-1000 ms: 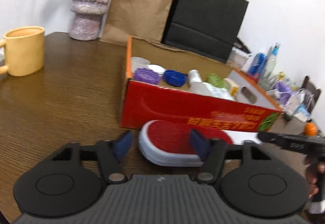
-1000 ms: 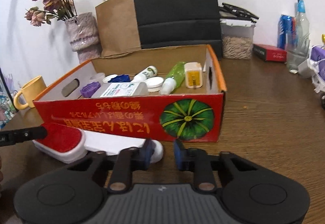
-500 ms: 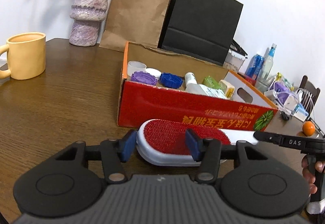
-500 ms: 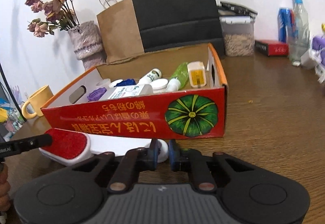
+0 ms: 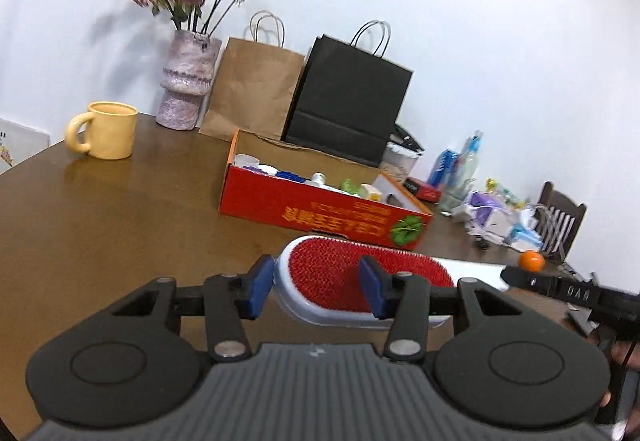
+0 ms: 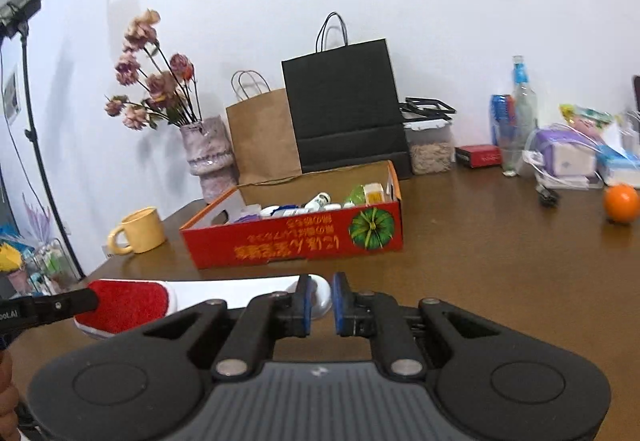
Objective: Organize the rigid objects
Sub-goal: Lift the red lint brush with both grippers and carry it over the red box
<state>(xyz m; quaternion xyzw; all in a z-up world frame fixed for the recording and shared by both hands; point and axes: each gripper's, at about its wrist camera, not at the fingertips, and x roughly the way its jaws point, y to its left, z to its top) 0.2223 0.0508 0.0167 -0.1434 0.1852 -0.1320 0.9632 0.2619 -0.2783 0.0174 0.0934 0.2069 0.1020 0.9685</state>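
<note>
While both grippers hold it clear of the brown wooden table (image 5: 100, 225), the long white plastic lint brush with a red bristle pad (image 5: 352, 273) hangs in front of the red cardboard box with a green pumpkin print (image 6: 304, 237), lying roughly parallel to the box's near wall. Its head is an oval of red bristles framed by a white rim; a flat white handle runs from it to a rounded tip. The left gripper (image 5: 316, 291) has its blue fingers on either side of the bristled head and is closing; one pad seems to touch the rim, though blur makes that unsure. The right gripper (image 6: 320, 301) is clamped tight on the handle's rounded end. Small bottles and caps fill the box.
</note>
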